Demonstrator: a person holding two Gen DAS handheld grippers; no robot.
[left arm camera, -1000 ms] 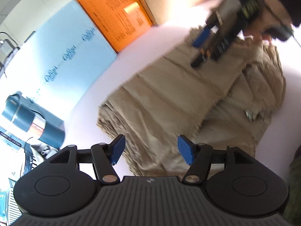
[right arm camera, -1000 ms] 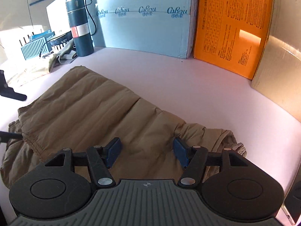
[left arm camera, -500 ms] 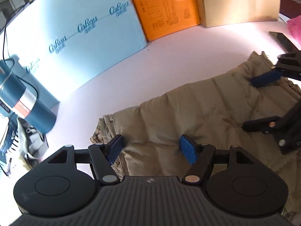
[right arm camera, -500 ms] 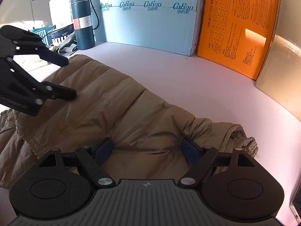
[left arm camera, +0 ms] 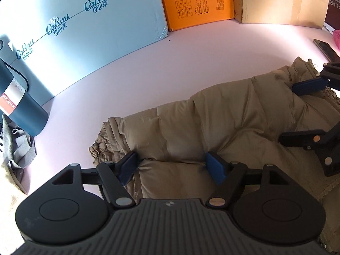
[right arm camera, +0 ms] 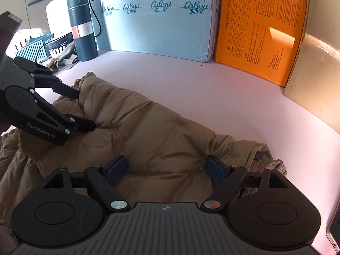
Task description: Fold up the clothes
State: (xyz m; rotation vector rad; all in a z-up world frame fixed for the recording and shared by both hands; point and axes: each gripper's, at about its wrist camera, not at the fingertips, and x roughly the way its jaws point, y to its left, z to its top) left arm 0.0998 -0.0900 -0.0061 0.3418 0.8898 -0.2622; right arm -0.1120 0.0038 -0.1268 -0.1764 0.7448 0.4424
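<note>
Pale pink tabletop (left arm camera: 191, 48), walled at the far side by upright boxes. Near edge: left gripper (left arm camera: 172, 166), fingers spread wide, blue pads pressing down into the left end of a tan quilted garment (left arm camera: 223, 123), nothing pinched between them. Right gripper (right arm camera: 166, 167), fingers likewise spread wide, pads resting on the garment's right end, just inside its gathered hem. The garment lies bunched in a long roll across the middle of the table, running left to right, puffy seams showing. Far left: a dark teal flask (right arm camera: 82, 27) with a red and white band, standing upright beside grey cloth (left arm camera: 19, 148) and a blue slotted box (right arm camera: 31, 48). Far centre: light blue box (right arm camera: 157, 19) printed with teal lettering. Far right: orange box (right arm camera: 259, 27) with printed tables, then a plain brown carton (right arm camera: 316, 74). Right edge: a dark phone (left arm camera: 325, 47) lying flat.
</note>
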